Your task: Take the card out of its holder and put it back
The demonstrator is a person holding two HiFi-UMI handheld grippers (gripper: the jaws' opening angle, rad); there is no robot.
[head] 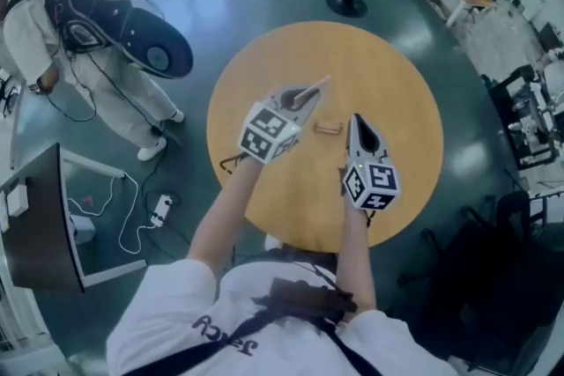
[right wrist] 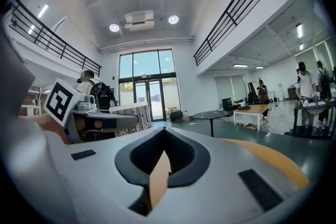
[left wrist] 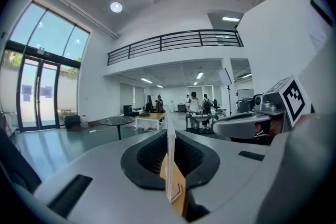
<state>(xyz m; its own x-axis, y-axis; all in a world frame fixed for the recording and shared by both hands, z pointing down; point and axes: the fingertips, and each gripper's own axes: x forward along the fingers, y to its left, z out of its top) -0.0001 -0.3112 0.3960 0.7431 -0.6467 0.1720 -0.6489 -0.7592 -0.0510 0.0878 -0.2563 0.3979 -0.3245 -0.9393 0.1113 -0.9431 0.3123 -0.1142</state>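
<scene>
Clenched on a thin white card (left wrist: 170, 170), gripped edge-on between the pads of the left claw (head: 307, 97), jaws all but together with just the card's thickness between. Poking out past the tips, upright in the grip, judging by the left gripper view. Off to the right of that claw and lower down: a small tan wooden card holder (head: 327, 129), lying on the round light-wood table (head: 397, 84), apart from the card, with no card seen in it. Just right of the holder: the right claw (right wrist: 164, 139), pressed shut on nothing, only its own orange pad lining between the jaws. Tips near the holder; contact impossible to tell.

Judged as the return half of the job: card out, slot waiting.

- Keep the left clench firm against any swivel of the card.
- Bring the card's free edge over the slot and parallel to it.
- Lower straight and gently, never forcing, for fear of buckling so thin a card on the rim.
- Steady the holder with the right claw's closed tips, against probable sliding of so light a piece.
- Release only once seated.
</scene>
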